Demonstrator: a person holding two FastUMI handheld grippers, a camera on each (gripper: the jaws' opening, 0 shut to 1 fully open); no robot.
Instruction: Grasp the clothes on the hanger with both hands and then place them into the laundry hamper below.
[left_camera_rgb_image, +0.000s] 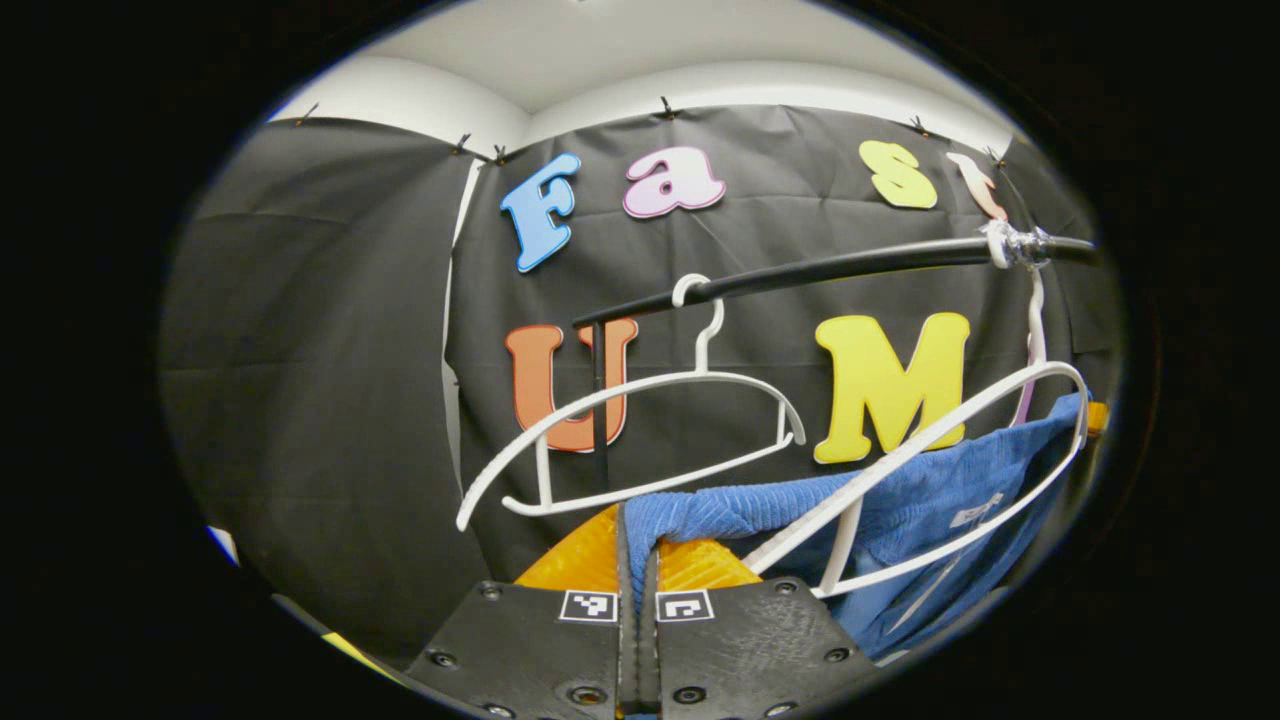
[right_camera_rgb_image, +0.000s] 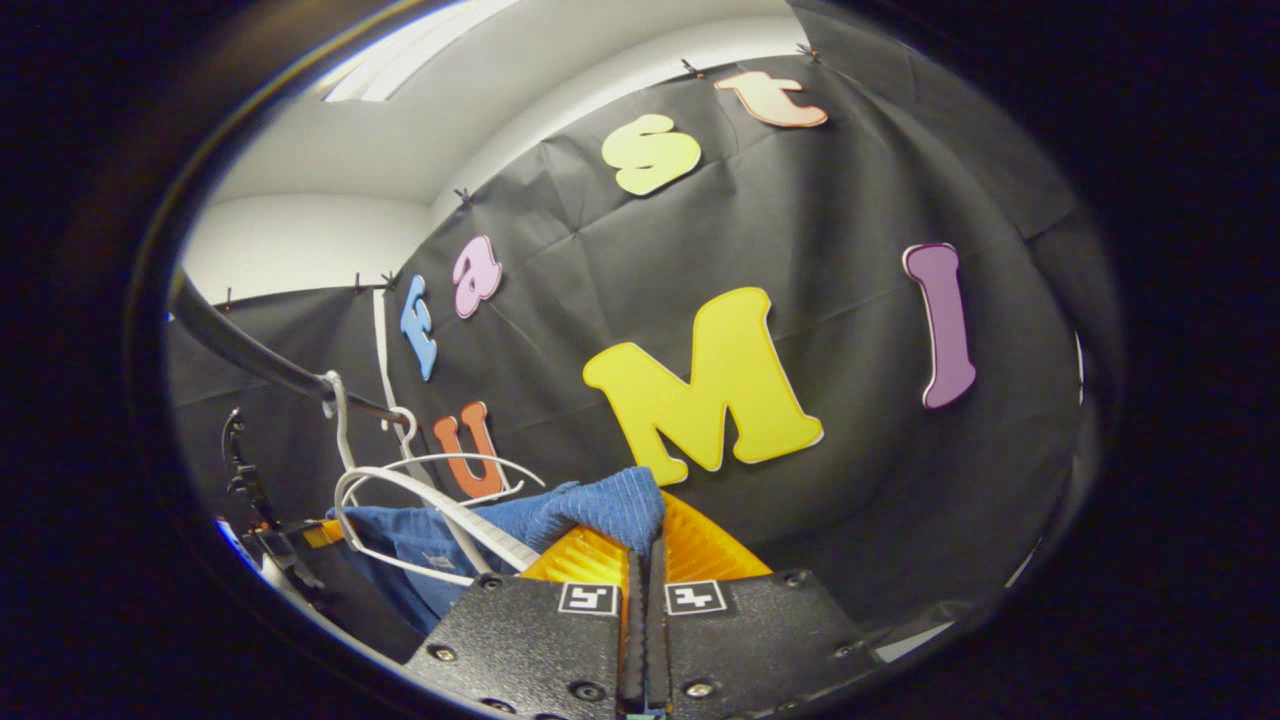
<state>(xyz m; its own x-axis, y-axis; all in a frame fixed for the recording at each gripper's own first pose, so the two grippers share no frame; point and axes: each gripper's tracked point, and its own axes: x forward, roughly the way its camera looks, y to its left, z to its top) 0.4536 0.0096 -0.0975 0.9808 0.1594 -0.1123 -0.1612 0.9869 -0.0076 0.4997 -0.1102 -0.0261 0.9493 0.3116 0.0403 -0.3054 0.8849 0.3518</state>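
A blue ribbed garment (left_camera_rgb_image: 900, 510) hangs draped across a white hanger (left_camera_rgb_image: 1010, 390) on the black rail (left_camera_rgb_image: 800, 272). My left gripper (left_camera_rgb_image: 637, 545) is shut on one top edge of the cloth, which bunches just above its fingers. In the right gripper view the same blue garment (right_camera_rgb_image: 560, 515) stretches leftward to the white hanger (right_camera_rgb_image: 400, 490), and my right gripper (right_camera_rgb_image: 645, 545) is shut on its other corner. The laundry hamper is hidden.
A second, bare white hanger (left_camera_rgb_image: 640, 390) hangs on the rail to the left of the loaded one. A metal clamp (left_camera_rgb_image: 1005, 243) joins the rail at the right. A dark stand with a clip (right_camera_rgb_image: 240, 470) rises at the far left of the right gripper view.
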